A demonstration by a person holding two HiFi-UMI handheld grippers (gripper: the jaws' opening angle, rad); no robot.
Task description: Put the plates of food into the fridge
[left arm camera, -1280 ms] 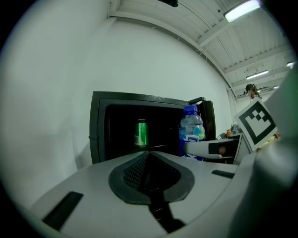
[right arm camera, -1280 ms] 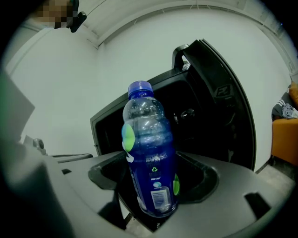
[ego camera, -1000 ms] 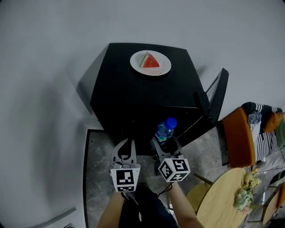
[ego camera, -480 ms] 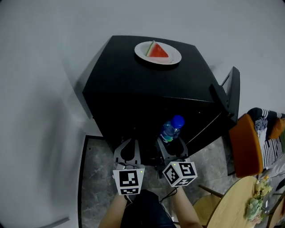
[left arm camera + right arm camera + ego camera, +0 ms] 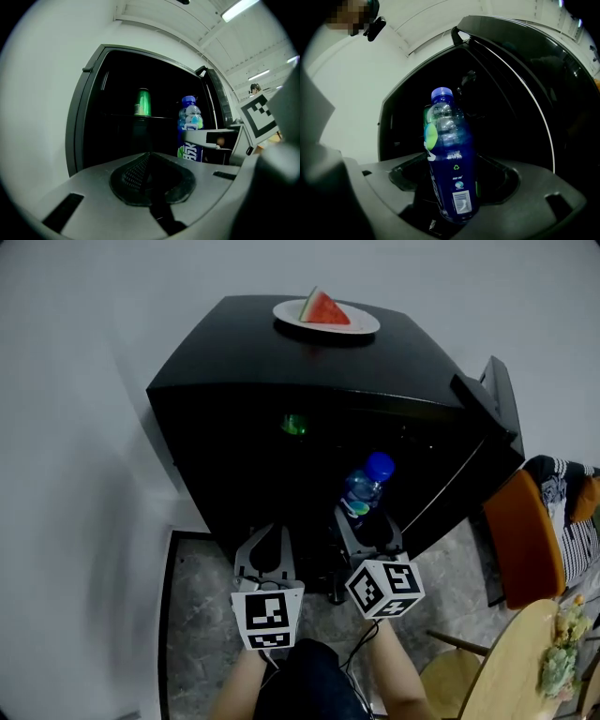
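Plate [image 5: 292, 313] with watermelon slice [image 5: 324, 307] is not yet stowed: it is seen on top of the fridge [image 5: 281, 367], whose door [image 5: 489, 401] is open at right. Right tool [image 5: 364, 524] is clamped on a blue-capped bottle [image 5: 449, 164], held upright before the opening. Left tool [image 5: 150, 161] is pressed together, empty. Green can [image 5: 142, 102] is seen on the shelf inside. Bottle probably has to be parked before the plate can be taken.

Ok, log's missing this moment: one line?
right gripper shut on blue plastic bottle; left gripper shut; black fridge open; white watermelon plate atop
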